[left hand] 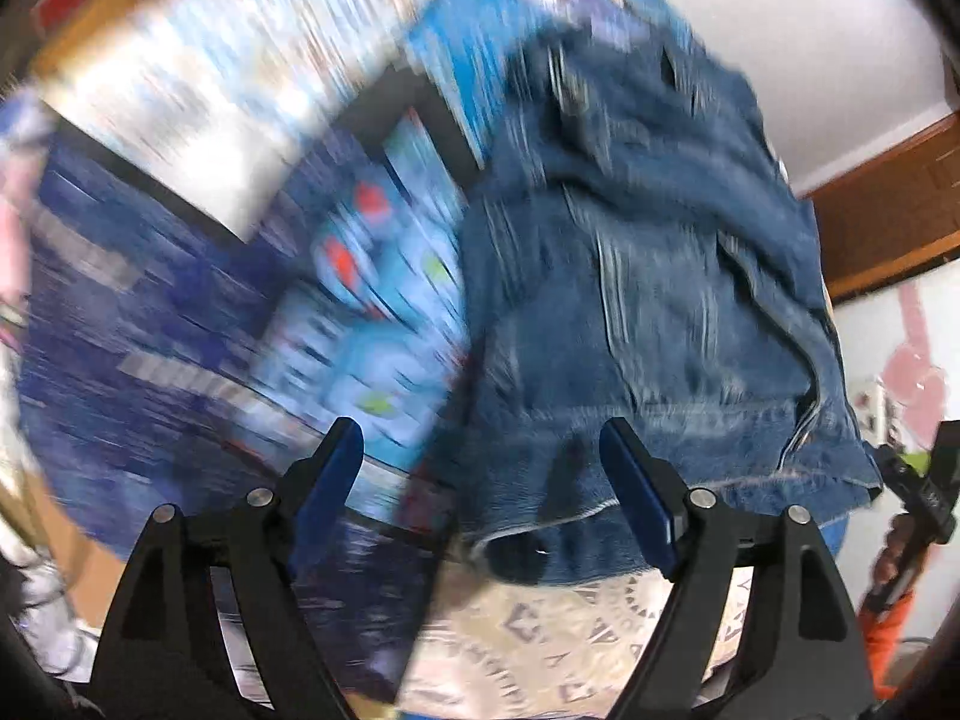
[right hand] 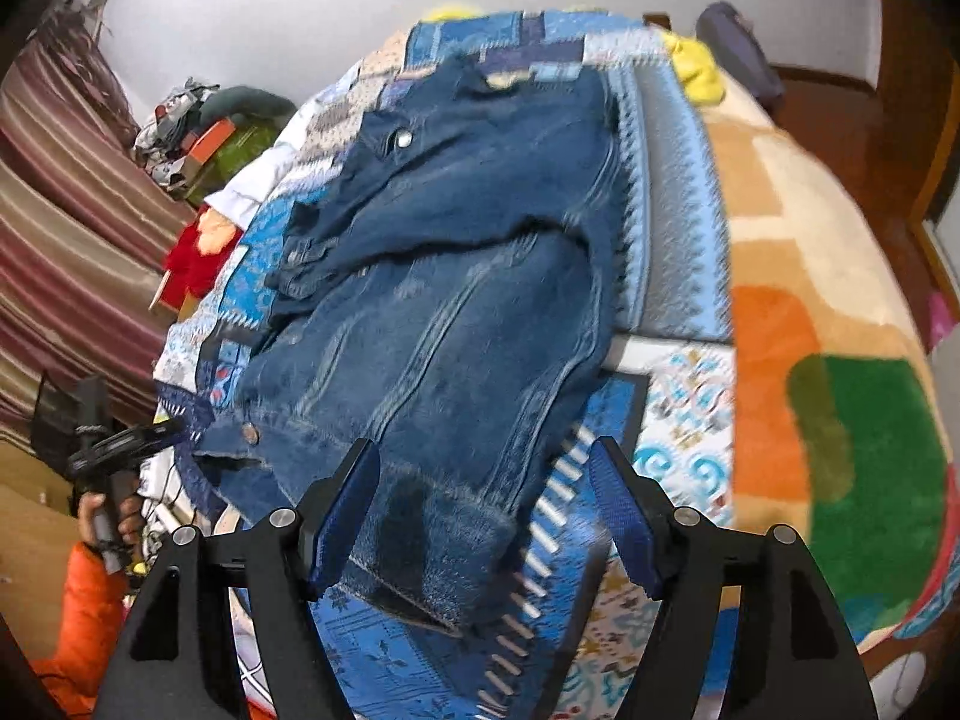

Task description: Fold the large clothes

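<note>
On the bed, a blue patterned quilt [right hand: 678,228] is carrying your denim jacket [right hand: 456,276], lying spread out. You are holding both the left tongs [left hand: 483,480] and right tongs [right hand: 483,492] apart, gripping nothing, at its near hem.

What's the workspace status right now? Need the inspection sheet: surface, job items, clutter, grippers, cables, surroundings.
Surface: bed with blue patterned quilt over an orange and green blanket.
Job's things: denim jacket spread on the quilt, one sleeve folded across it; hem nearest the cameras.
Clutter: yellow item at the far end; red cloth and boxes on the left.
Grippers: left gripper and right gripper both have jaws open, holding nothing, near the hem.
Cables: nothing seen clearly.
Surroundings: striped curtain, white wall, wood floor. Left view is motion-blurred.
</note>
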A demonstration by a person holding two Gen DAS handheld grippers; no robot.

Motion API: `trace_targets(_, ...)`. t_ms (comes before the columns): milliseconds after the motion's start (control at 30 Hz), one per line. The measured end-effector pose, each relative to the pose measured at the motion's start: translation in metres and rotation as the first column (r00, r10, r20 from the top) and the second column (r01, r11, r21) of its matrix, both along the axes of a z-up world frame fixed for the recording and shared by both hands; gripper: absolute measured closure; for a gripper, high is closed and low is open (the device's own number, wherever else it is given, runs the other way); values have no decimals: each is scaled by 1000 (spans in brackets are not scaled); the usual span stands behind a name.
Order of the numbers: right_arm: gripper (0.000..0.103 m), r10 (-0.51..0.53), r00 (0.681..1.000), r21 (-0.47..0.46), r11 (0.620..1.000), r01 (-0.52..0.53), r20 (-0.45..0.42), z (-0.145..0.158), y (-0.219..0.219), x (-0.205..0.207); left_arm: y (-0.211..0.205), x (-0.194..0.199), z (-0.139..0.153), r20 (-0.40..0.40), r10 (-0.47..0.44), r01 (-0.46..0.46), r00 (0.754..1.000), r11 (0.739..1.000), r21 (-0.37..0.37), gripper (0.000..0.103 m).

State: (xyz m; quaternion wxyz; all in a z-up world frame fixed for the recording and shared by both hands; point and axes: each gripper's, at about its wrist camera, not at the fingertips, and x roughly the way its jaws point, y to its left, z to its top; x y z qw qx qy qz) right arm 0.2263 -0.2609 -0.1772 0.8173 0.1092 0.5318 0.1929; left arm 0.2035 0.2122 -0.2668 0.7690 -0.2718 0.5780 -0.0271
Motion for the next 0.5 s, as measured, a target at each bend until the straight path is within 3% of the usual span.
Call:
trace_targets(100,33,20,999,28,999,-19,-27,-14,5,-3,-19,3,-31,-64,-27,22,998,997,-74,25)
trace_targets(167,35,15,1000,19,1000,-15,-5,-16,6,-7,-31,2,-43,-77,-49,39,996,991,-128,37)
trace_targets(200,43,18,1000,17,1000,-18,2,-16,8,-9,-36,2,-46,-76,-58,46,995,987,-153,47)
trace_targets(233,55,27,1000,24,999,-27,10,-15,10,-10,-41,2,-46,-68,-62,51,996,988,-145,50)
trace_targets(267,59,31,999,30,999,-32,19,-14,13,-10,-43,3,-43,-57,-67,60,996,990,-129,54)
trace_targets(333,74,43,999,54,998,-44,24,-13,17,-8,-48,5,-32,-32,-94,91,995,993,-79,73)
trace_targets(400,82,45,998,67,997,-48,35,-11,21,-5,-51,8,-18,-11,-106,105,994,993,-59,87)
trace_targets(500,87,43,994,77,996,-51,105,0,28,-1,-55,14,16,60,-127,126,990,992,24,91)
